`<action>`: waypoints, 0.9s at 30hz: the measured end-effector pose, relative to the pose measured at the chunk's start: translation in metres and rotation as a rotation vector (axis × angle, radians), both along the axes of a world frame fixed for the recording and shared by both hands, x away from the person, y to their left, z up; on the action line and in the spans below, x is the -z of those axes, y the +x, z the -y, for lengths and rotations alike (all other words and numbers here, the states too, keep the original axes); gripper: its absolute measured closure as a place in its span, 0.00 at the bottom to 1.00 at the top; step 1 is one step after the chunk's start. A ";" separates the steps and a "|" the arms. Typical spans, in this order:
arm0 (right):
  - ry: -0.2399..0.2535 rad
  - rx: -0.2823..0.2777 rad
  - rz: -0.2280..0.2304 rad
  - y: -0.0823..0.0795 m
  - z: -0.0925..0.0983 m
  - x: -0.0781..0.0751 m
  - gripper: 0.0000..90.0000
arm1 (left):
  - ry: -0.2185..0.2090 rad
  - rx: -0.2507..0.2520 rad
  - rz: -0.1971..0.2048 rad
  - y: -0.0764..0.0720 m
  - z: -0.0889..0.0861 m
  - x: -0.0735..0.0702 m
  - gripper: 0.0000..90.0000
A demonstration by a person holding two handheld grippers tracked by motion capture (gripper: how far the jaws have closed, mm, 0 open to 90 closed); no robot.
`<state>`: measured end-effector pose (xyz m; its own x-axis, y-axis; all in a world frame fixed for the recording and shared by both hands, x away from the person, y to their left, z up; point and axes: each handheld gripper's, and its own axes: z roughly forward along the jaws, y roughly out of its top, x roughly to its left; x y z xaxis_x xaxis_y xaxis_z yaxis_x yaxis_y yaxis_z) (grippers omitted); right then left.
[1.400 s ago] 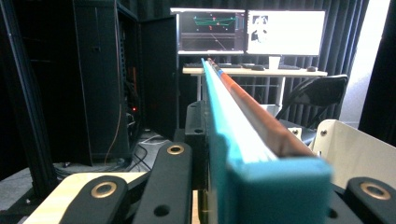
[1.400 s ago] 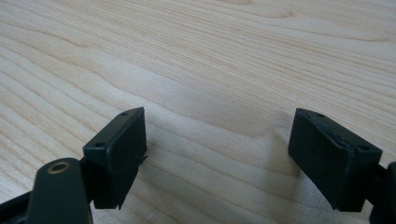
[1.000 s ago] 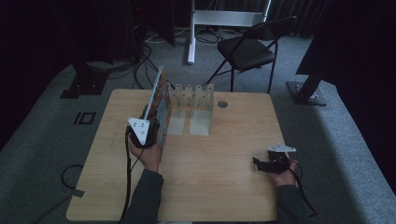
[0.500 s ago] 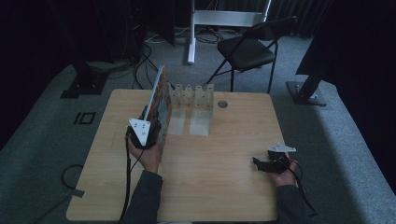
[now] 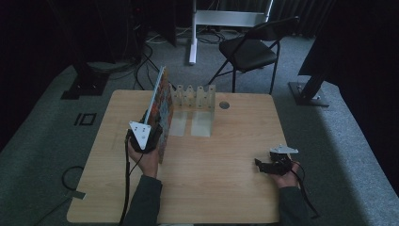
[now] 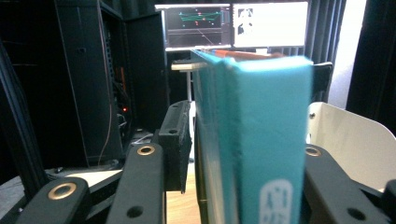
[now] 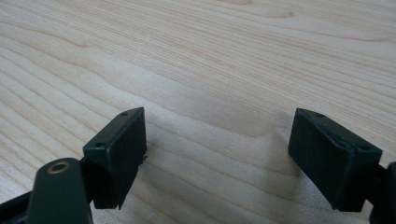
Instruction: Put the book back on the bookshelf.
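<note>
A thin book with a colourful cover (image 5: 162, 106) stands on edge on the wooden table (image 5: 221, 155), its far end at a clear slotted rack (image 5: 194, 96). My left gripper (image 5: 153, 135) is shut on the book's near end. In the left gripper view the book's teal spine (image 6: 261, 140) fills the space between the black jaws, with the rack's white wall (image 6: 348, 140) at the right. My right gripper (image 5: 263, 165) rests low over the table near the right front edge. Its jaws stand wide open with bare wood (image 7: 215, 121) between them.
A small round hole (image 5: 224, 105) marks the table behind the rack. Beyond the table stand a black folding chair (image 5: 249, 49), a white stand base (image 5: 221, 19) and black equipment with cables on the grey carpet. Monitors (image 6: 233, 23) glow in the left gripper view.
</note>
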<state>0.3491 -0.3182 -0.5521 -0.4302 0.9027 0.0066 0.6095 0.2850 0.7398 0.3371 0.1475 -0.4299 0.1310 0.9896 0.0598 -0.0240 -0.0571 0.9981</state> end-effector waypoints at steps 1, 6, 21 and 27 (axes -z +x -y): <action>0.000 0.000 0.000 0.000 0.000 0.000 0.21 | -0.001 0.004 -0.001 -0.001 0.000 0.000 0.68; 0.000 0.000 0.000 0.000 0.000 0.000 0.21 | 0.002 0.012 -0.014 -0.002 -0.001 0.002 0.68; -0.001 -0.001 0.000 0.000 0.000 0.000 0.21 | 0.017 0.053 -0.053 -0.007 -0.006 0.005 0.67; -0.001 -0.001 0.000 0.000 0.000 0.000 0.21 | 0.036 0.073 -0.067 -0.009 -0.007 0.004 0.67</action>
